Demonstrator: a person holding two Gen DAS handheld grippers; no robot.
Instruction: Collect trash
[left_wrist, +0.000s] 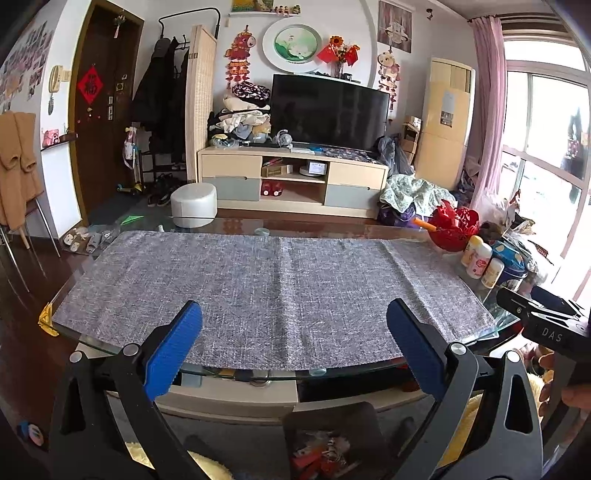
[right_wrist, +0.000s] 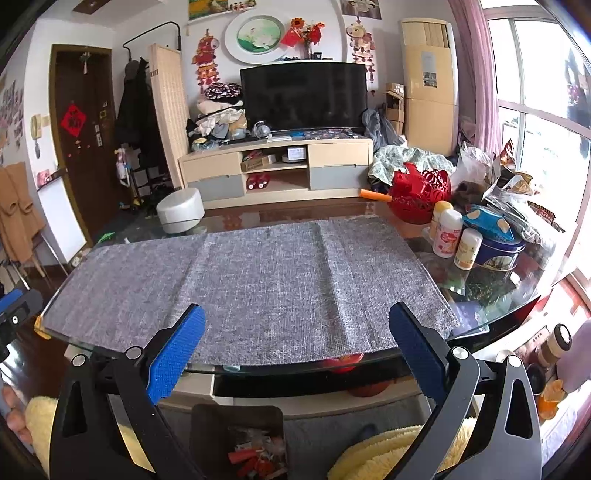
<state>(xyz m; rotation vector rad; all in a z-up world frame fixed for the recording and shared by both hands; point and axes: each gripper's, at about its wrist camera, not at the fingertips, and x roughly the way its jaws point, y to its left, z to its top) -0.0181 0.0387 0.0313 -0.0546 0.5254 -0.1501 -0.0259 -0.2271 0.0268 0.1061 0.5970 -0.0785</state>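
Red paper scraps (right_wrist: 255, 459) in the bin (right_wrist: 207, 417), judged light and crushable, need edge pinches; both claws (left_wrist: 293, 343) (right_wrist: 297, 345) are spread, empty.

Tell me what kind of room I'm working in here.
Most likely a home living room: a TV on a low media cabinet, coats hanging beside the entry door, and a glass table under a grey mat.
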